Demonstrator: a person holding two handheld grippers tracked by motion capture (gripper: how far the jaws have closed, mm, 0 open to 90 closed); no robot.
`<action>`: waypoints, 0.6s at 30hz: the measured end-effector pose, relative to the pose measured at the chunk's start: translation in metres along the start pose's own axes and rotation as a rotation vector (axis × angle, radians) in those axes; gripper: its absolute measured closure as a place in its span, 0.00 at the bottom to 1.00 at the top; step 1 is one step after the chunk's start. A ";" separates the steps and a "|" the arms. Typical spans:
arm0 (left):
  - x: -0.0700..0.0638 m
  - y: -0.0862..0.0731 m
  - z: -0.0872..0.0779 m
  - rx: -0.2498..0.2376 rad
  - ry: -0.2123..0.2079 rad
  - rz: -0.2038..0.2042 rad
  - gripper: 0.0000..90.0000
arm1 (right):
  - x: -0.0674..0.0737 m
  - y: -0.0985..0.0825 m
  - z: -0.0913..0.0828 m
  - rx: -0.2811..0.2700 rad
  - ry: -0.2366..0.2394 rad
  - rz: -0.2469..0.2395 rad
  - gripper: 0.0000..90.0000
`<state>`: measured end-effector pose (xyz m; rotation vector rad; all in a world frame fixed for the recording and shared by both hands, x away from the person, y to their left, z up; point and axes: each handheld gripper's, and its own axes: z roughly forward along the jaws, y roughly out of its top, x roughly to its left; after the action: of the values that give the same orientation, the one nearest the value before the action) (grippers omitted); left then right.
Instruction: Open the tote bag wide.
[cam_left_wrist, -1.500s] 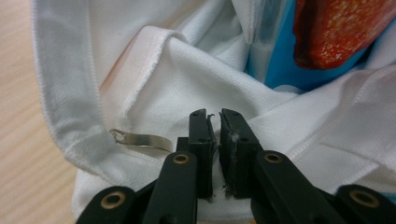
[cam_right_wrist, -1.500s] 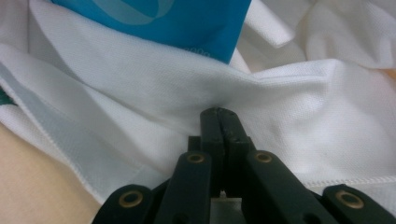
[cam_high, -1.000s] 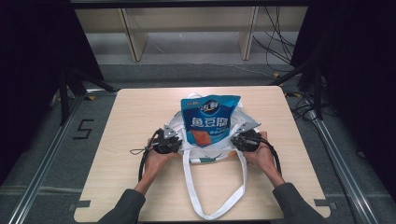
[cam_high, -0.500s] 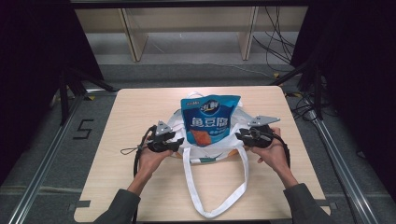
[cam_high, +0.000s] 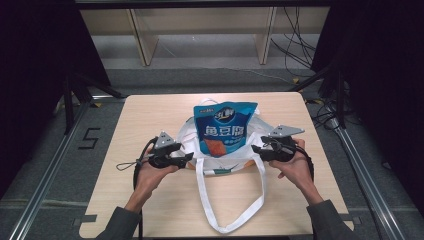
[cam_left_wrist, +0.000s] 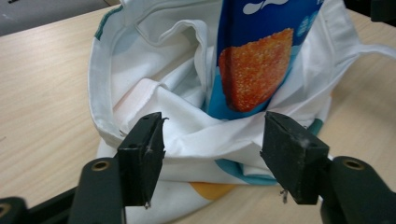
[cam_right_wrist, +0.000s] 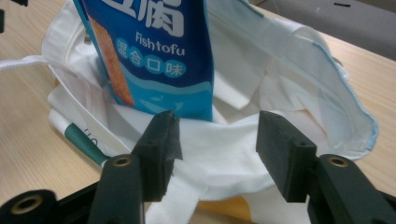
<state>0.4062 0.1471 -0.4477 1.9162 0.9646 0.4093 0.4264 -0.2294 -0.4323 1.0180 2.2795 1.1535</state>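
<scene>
Pale wooden table (cam_high: 150, 200) was seen from above, a white tote bag (cam_high: 200, 131) with a blue snack pouch (cam_high: 223, 127) standing near its centre, between left gripper (cam_high: 189, 158) and right gripper (cam_high: 255, 149). Left gripper view: jaws just opened, apart, bag cloth unpinched. Right gripper view: likewise.

Right gripper (cam_right_wrist: 215, 140) with black jaws just opened wide, nothing pinched. Past them, blue snack bag (cam_right_wrist: 154, 60) standing in white tote bag (cam_right_wrist: 289, 70) on counter (cam_right_wrist: 28, 149).
</scene>
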 end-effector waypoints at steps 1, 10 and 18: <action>-0.001 -0.001 -0.002 -0.011 -0.016 -0.022 0.39 | 0.001 0.000 -0.002 -0.004 -0.003 -0.003 0.52; -0.018 -0.014 -0.023 -0.067 -0.069 -0.051 0.26 | 0.004 -0.006 -0.011 -0.021 0.006 -0.014 0.49; -0.034 -0.042 -0.041 -0.108 -0.082 -0.060 0.18 | 0.015 -0.014 -0.027 -0.030 0.020 -0.004 0.48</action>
<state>0.3395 0.1566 -0.4582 1.7887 0.9252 0.3388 0.3938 -0.2384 -0.4279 0.9940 2.2715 1.1981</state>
